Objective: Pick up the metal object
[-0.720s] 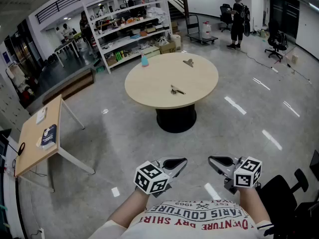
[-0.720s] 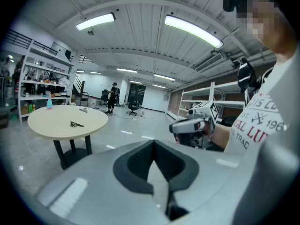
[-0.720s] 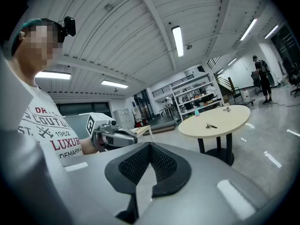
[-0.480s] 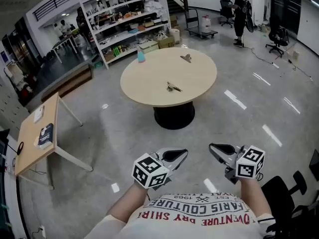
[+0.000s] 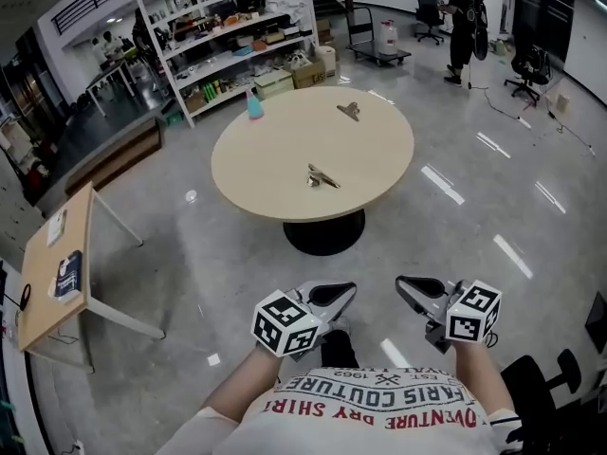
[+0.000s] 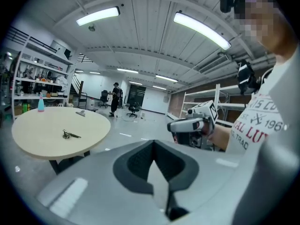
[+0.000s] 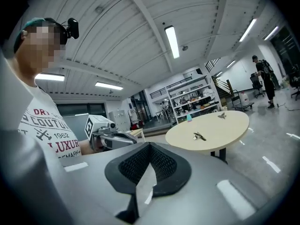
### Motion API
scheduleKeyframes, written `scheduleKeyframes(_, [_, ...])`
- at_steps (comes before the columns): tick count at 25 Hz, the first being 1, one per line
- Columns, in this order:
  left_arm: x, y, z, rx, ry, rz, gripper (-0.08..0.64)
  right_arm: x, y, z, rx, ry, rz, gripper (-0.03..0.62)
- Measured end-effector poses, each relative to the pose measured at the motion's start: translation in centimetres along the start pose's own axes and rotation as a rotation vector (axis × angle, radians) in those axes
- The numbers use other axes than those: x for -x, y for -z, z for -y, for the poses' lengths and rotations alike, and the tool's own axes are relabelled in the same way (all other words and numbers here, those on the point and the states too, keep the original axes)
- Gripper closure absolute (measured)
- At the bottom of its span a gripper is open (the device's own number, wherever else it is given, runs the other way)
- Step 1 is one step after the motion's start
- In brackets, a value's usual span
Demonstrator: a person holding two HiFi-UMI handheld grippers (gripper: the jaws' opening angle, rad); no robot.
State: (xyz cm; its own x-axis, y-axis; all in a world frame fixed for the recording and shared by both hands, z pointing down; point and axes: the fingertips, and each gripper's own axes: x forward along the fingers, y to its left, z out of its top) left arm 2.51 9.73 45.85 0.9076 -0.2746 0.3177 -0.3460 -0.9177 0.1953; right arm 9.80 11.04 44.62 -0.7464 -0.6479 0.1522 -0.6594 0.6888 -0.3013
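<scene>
The white shirt [image 5: 379,415] reads "COUTURE" and "1962". The left gripper [image 5: 347,293] and right gripper [image 5: 404,286] hover over the glossy grey floor [image 5: 455,216], both clenched tight on nothing. At 12 o'clock, well apart from them, the metal object [image 5: 321,177] lies near the middle of the round beige table [image 5: 266,150]. A teal bottle [image 5: 254,105] stands at the table's 11 o'clock edge, with stocked shelves [image 5: 228,36] beyond.

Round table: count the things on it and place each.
3. A metal object near the middle of the round table, a second small piece toward its far edge, a teal bottle at its far-left rim. None looks hidden.
</scene>
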Motion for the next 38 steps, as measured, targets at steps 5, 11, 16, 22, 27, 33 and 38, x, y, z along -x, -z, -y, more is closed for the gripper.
scheduleKeyframes(5, [-5.4, -1.3, -8.4, 0.001, 0.037, -0.022, 0.557, -5.5, -1.6, 8.3, -0.026, 0.025, -0.030, 0.591])
scheduleKeyframes(11, [-7.3, -7.2, -22.0, -0.015, -0.028, 0.007, 0.557, -15.0, -9.0, 16.7, 0.009, 0.005, -0.028, 0.591])
scheduleKeyframes(16, [-6.6, -9.2, -29.5, -0.004, -0.088, 0.025, 0.557, -20.2, -12.4, 20.1, 0.040, -0.018, -0.006, 0.591])
scheduleKeyframes(22, [-7.5, -9.5, -33.0, -0.040, -0.103, -0.018, 0.557, -23.5, -13.0, 23.6, 0.022, -0.059, -0.044, 0.591])
scheduleKeyframes(27, [-8.0, -10.6, -36.1, -0.027, -0.153, -0.008, 0.557, -26.1, -14.1, 25.9, 0.034, -0.102, -0.067, 0.591])
scheduleKeyframes(33, [-9.2, -11.0, -39.6, -0.020, -0.176, -0.029, 0.557, -29.0, -14.7, 28.8, 0.007, -0.133, -0.079, 0.591])
scheduleKeyframes(38, [-11.1, -10.5, -42.5, -0.011, -0.169, -0.021, 0.533, -30.1, -14.6, 31.3, 0.000, -0.137, -0.110, 0.591])
